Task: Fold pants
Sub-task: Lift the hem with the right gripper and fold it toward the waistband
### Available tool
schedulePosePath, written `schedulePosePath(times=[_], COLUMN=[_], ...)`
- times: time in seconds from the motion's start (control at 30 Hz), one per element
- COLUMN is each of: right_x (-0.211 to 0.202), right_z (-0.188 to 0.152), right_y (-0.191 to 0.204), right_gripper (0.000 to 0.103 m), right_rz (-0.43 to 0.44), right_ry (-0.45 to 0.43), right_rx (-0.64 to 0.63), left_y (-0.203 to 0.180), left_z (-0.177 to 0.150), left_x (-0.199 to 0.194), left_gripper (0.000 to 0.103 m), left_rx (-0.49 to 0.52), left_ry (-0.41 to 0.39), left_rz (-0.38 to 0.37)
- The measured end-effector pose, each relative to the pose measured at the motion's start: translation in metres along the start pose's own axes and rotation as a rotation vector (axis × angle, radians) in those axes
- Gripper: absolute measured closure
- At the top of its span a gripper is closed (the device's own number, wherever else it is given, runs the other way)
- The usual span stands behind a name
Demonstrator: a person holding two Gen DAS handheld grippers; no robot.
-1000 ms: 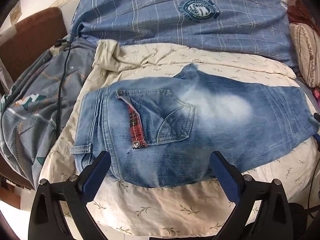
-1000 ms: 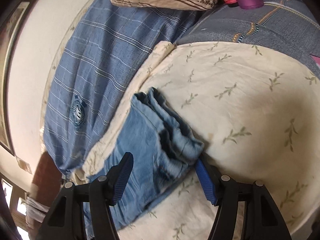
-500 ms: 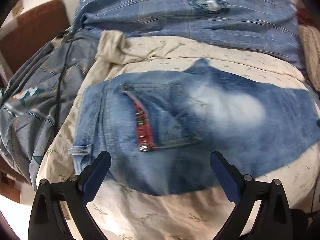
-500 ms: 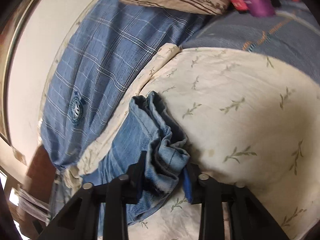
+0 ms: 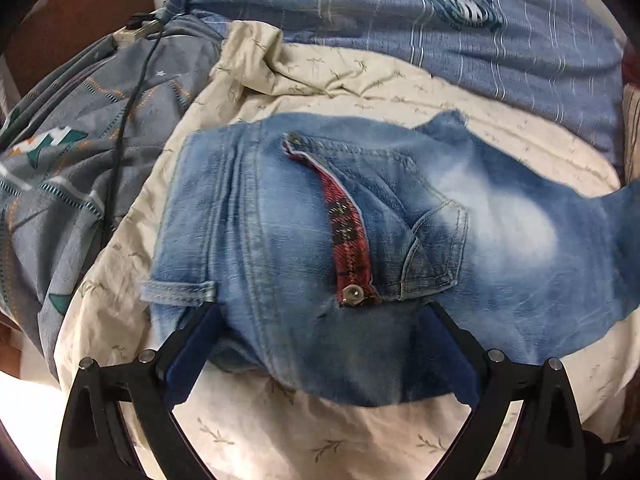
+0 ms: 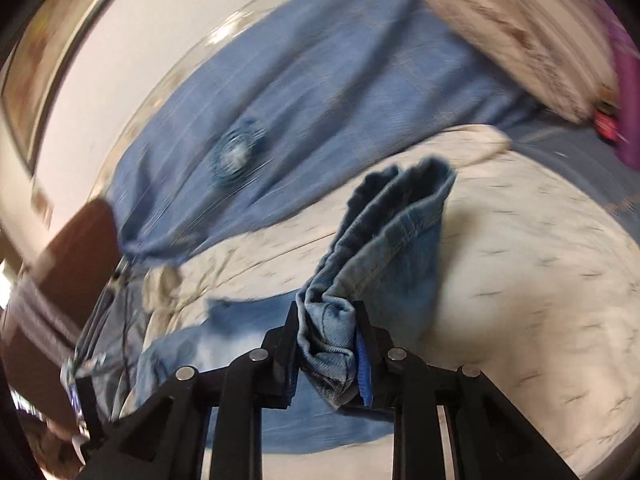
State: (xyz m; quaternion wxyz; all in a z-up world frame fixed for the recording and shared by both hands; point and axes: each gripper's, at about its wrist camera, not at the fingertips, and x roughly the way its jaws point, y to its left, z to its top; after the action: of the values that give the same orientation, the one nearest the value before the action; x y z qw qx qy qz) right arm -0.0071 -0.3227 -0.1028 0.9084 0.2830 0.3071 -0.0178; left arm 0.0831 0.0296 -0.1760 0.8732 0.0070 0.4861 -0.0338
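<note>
Raised right gripper (image 6: 326, 354) clamping jeans (image 5: 360, 248) hem, left gripper (image 5: 320, 354) spread wide, lowered astride waistband

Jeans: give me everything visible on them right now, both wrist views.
The jeans are faded light-blue denim with a whitish worn patch, lying flat on the cream leaf-print sheet. The waistband with a belt loop sits at the left, and a stitched pocket shows a red plaid lining and a metal rivet. The left gripper is open, its fingers straddling the near edge. The right gripper is shut on the bunched leg hems, lifting them off the sheet; that view is motion-blurred.
</note>
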Motion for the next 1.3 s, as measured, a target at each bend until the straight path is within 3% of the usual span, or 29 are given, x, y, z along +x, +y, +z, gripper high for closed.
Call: schedulePosePath(times=[0.17, 0.37, 0.4, 0.5, 0.63, 0.9, 1.0, 1.1, 1.3], right_x=[0.034, 0.112, 0.115, 0.106, 0.086, 0.118, 0.146, 0.18, 0.2], right_z=[-0.021, -0.071, -0.079, -0.081, -0.06, -0.022, -0.017, -0.019, -0.012], right_y=[0.063, 0.087, 0.087, 0.093, 0.091, 0.097, 0.097, 0.087, 0.073], right_gripper=[0.079, 0.072, 0.071, 0.071, 0.071, 0.071, 0.071, 0.07, 0.07], right_rz=[0.063, 0.121, 0.106, 0.109, 0.177, 0.087, 0.033, -0.047, 0.001], right_ry=[0.135, 0.54, 0.555, 0.517, 0.424, 0.314, 0.322, 0.392, 0.404], right_rx=[-0.083, 0.021, 0.019, -0.068, -0.076, -0.078, -0.081, -0.065, -0.03], left_y=[0.013, 0.029, 0.031, 0.037, 0.038, 0.016, 0.016, 0.018, 0.024], left_z=[-0.002, -0.008, -0.009, -0.011, -0.01, -0.014, -0.015, -0.015, -0.015], left_x=[-0.021, -0.036, -0.037, -0.041, -0.042, -0.044, -0.043, -0.041, -0.027], left_gripper=[0.004, 0.004, 0.004, 0.004, 0.004, 0.004, 0.004, 0.004, 0.004], left_rx=[-0.032, -0.042, -0.042, -0.051, -0.076, -0.006, 0.0, 0.001, -0.016], left_ry=[-0.034, -0.057, -0.059, -0.062, -0.065, -0.078, -0.077, -0.073, -0.042], left_rz=[-0.016, -0.018, -0.014, -0.009, -0.019, -0.026, -0.019, -0.011, 0.005])
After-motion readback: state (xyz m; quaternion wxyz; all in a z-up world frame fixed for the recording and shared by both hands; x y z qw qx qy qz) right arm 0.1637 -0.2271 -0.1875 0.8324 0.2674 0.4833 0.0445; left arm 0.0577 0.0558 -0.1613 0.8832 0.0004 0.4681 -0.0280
